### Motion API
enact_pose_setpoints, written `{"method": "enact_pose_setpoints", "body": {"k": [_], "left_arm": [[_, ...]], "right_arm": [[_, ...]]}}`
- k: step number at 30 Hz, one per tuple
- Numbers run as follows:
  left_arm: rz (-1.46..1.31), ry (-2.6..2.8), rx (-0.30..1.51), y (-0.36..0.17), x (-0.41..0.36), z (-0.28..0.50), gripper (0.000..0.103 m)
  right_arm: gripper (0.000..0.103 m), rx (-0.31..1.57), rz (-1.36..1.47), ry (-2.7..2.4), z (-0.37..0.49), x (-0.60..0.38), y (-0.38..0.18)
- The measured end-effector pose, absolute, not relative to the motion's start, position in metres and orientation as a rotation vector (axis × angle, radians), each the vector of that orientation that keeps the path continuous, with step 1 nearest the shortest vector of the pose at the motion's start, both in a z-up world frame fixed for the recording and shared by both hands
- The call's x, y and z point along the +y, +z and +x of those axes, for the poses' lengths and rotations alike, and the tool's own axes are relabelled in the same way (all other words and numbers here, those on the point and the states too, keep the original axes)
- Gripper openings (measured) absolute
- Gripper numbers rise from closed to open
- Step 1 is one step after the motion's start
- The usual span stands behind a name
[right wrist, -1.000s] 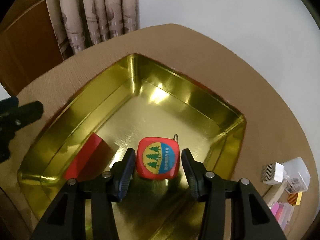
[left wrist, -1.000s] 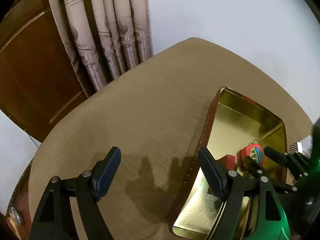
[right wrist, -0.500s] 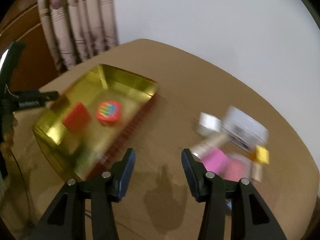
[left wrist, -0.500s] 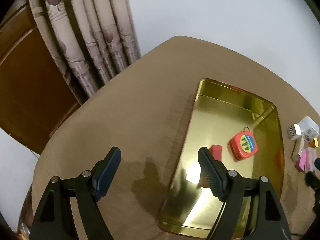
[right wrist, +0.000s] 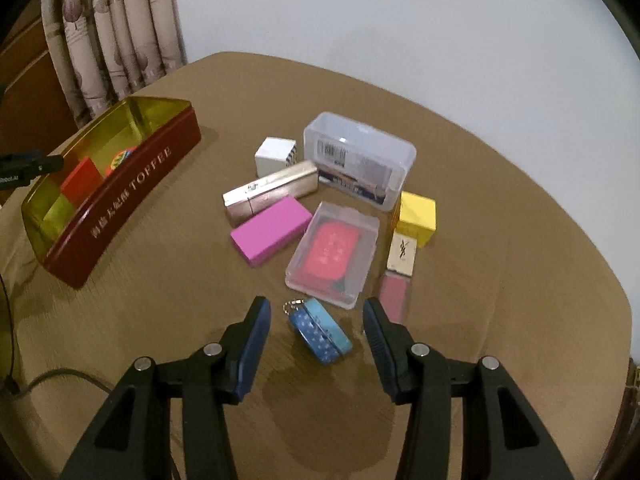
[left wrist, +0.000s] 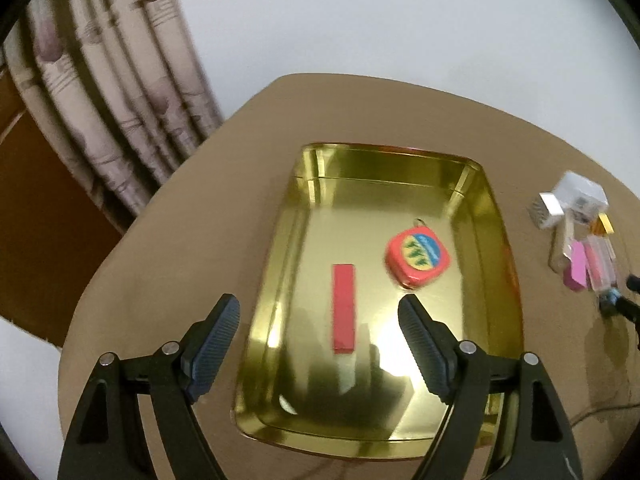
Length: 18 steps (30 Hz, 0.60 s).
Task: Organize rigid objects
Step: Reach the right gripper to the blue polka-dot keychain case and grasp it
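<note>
A gold-lined red toffee tin [left wrist: 288,232] [right wrist: 132,188] holds a red round tape measure [left wrist: 418,256] and a red flat block [left wrist: 344,308]. My left gripper [left wrist: 318,324] is open and empty above the tin's near end. My right gripper [right wrist: 316,334] is open, with a blue round tape measure [right wrist: 320,332] on the table between its fingers. Beyond it lie a pink block [right wrist: 272,230], a clear case with a red item [right wrist: 334,250], a rose-gold box [right wrist: 272,192], a yellow box [right wrist: 416,218] and a clear lidded box [right wrist: 358,158].
The round brown table [right wrist: 500,240] stands against a white wall, with curtains [left wrist: 120,92] and a wooden door at the left. A white cube [right wrist: 276,156], a small cream box [right wrist: 402,256] and a pink flat case [right wrist: 394,296] lie in the pile. A cable [right wrist: 60,376] runs at the near left.
My right gripper left the red tape measure in the tin and swung right, over the pile, around the blue tape measure. My left gripper rose and moved over the tin.
</note>
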<state>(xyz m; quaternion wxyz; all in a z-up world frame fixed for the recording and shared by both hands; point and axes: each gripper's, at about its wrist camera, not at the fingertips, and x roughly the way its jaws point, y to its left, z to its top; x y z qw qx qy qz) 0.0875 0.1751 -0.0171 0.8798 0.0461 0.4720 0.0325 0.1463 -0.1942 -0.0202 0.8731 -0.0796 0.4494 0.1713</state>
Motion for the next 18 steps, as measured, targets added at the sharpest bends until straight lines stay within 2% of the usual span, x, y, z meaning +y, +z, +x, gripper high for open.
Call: {"method": "enact_pose_setpoints", "body": {"k": [14,16,17,18], "left_arm": [[0.242,-0.048,0.976,-0.011,0.102,0.074,0.079],[0.244,-0.097,0.995,-0.013,0.084,0.073,0.08],[0.25,-0.113,1.003,-0.015,0.075,0.073,0.08],[0.26,-0.129,1.008,-0.016,0.064,0.071,0.08]], "right_arm": [[0.049,0.932,-0.19,0.432,0.147,-0.192,-0.048],[0.043,0.927,-0.207,0.431,0.146,-0.189,-0.055],[0.034,0.927,-0.204,0.43,0.146,-0.189,-0.056],[0.032,0.928,-0.193,0.429,0.146,-0.188,-0.058]]}}
